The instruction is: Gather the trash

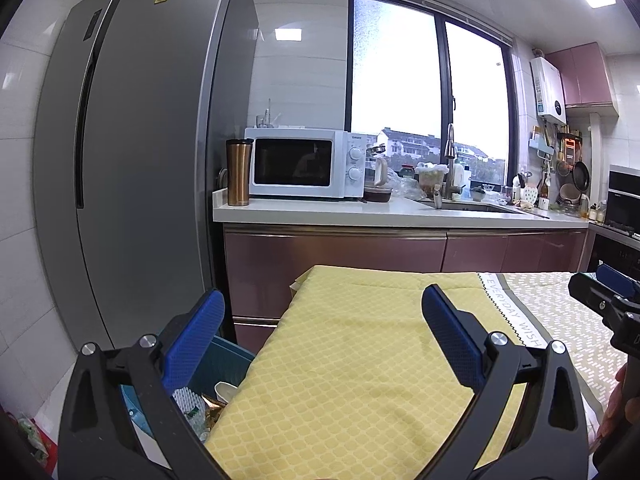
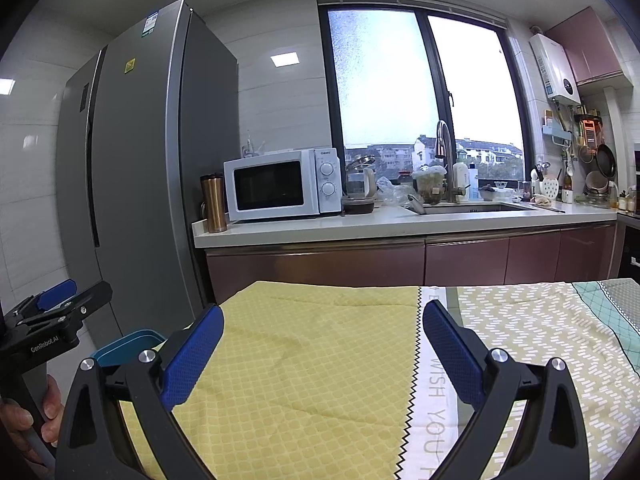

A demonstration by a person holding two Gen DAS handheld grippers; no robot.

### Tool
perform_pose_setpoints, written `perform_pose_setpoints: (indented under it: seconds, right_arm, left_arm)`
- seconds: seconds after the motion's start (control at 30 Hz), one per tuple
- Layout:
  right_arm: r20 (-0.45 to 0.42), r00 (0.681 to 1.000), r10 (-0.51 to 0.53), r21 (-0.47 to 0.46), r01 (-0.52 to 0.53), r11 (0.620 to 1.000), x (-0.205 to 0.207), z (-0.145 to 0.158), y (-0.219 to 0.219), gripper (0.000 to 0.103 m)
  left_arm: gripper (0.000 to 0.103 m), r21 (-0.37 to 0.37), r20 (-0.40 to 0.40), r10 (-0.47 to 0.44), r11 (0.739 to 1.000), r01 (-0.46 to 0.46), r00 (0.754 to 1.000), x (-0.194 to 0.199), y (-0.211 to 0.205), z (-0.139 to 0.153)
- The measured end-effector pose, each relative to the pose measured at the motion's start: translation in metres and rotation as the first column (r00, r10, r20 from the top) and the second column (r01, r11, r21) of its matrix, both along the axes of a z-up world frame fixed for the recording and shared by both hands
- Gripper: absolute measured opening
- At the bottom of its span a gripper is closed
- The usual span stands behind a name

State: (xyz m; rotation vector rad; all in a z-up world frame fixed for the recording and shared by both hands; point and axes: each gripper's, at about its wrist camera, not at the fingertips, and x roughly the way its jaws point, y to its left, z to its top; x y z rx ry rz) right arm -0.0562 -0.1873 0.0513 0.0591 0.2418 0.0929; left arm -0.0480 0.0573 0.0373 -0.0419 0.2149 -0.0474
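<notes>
My left gripper point(image 1: 322, 308) is open and empty above the yellow part of the tablecloth point(image 1: 344, 360), near the table's left edge. A teal trash bin point(image 1: 218, 364) stands below that edge, holding a white cup point(image 1: 228, 391), white foam netting point(image 1: 186, 398) and wrappers. My right gripper point(image 2: 322, 324) is open and empty above the cloth's yellow part point(image 2: 304, 364). The bin's rim point(image 2: 130, 340) shows at the left in the right wrist view. Each gripper appears in the other's view: the right point(image 1: 608, 288), the left point(image 2: 66, 298).
A grey fridge point(image 1: 132, 152) stands left of the table. Behind the table runs a counter point(image 1: 360, 210) with a microwave point(image 1: 304, 162), a copper tumbler point(image 1: 239, 172), a sink and tap point(image 1: 450, 160). The cloth's right part is patterned grey-white point(image 2: 540, 340).
</notes>
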Motion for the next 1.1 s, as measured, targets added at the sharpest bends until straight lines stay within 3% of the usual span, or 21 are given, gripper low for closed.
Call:
perform_pose_setpoints:
  seconds: [1.1]
  right_arm:
    - [0.029,1.000,-0.011,-0.002,0.011,1.000,-0.0056,0.0041,0.0041,0.096]
  left_arm:
    - [0.097,-0.004,0.022,-0.005,1.000,0.005,1.000,0.0033,-0.0011,0.0030]
